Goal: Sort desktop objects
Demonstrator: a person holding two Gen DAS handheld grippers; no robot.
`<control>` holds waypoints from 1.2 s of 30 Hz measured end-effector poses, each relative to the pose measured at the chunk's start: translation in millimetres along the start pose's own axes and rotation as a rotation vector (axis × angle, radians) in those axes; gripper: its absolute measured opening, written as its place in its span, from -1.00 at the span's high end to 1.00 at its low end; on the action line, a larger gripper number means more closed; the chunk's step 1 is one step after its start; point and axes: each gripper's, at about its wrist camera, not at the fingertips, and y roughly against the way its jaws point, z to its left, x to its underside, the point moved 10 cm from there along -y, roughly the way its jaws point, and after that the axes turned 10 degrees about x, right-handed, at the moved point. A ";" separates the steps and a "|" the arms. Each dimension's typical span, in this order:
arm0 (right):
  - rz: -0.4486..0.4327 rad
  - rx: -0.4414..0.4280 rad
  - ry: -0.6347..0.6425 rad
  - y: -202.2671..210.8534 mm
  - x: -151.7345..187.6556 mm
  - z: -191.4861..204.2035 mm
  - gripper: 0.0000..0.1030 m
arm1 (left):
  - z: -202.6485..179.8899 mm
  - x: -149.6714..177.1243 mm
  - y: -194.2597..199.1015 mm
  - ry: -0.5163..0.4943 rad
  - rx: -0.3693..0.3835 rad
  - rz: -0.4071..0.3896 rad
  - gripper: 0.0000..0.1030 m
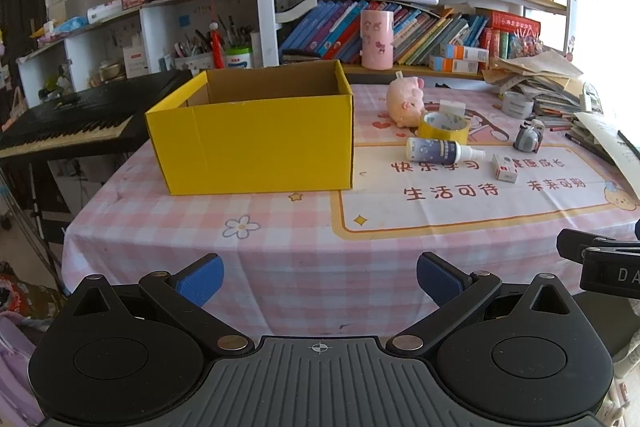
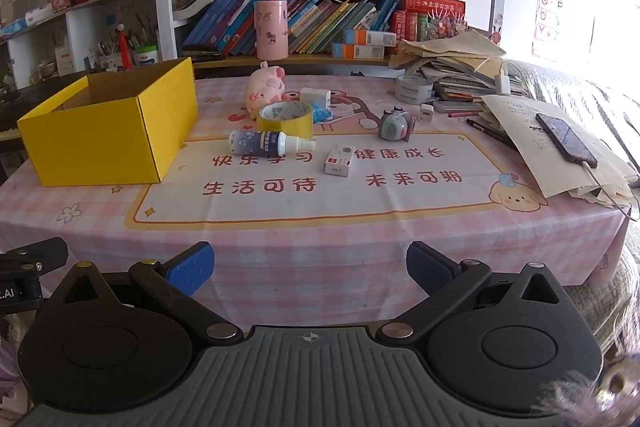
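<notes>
- One container on the table: yellow box (image 1: pixel 256 143), open top, at 11 o'clock from the left gripper (image 1: pixel 320 279). Visible part of its inside shows bare cardboard; floor is hidden, contents can't be told.
- Both grippers hover level at the near table edge over the pink checked tablecloth (image 2: pixel 320 243), side by side, pointing at the shelves.
- Left gripper: fingers wide apart, nothing between the blue pads (image 1: pixel 202 281).
- Right gripper (image 2: pixel 310 267): same, spread wide, holding nothing.
- Spray bottle (image 2: pixel 266 141) lies on its side just right of the box, long axis 9-to-3 o'clock, nozzle toward 3.
- Yellow tape roll (image 2: pixel 285 119) stands on its flat side just behind the bottle; pink pig toy (image 2: pixel 262 91) at its 11 o'clock.
- Small white-and-red box (image 2: pixel 339 159) lies flat at 4 o'clock from the bottle.
- Grey gadget (image 2: pixel 394 125) at 3 o'clock from the tape.
- Phone (image 2: pixel 566 141) on papers, far right.
</notes>
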 end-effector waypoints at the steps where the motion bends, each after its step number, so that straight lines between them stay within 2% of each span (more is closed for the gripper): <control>1: 0.000 0.000 0.000 -0.2 -0.1 -0.1 -1.00 | -0.3 0.0 -0.6 0.000 0.000 0.001 -1.00; 12: 0.006 -0.005 0.034 -2.2 3.0 10.5 -1.00 | -0.5 1.7 -7.6 0.005 0.004 0.021 -1.00; 22: 0.013 -0.002 0.022 -6.2 1.7 11.0 -1.00 | -2.2 -3.6 -7.9 -0.003 0.040 -0.008 -1.00; 29: -0.019 -0.024 0.024 -5.0 -6.3 14.4 -1.00 | 0.0 -9.9 -5.8 -0.004 0.053 -0.042 -1.00; 36: -0.050 -0.032 0.046 -2.9 -9.9 20.5 -1.00 | 2.3 -11.3 -9.2 -0.007 0.054 -0.034 -1.00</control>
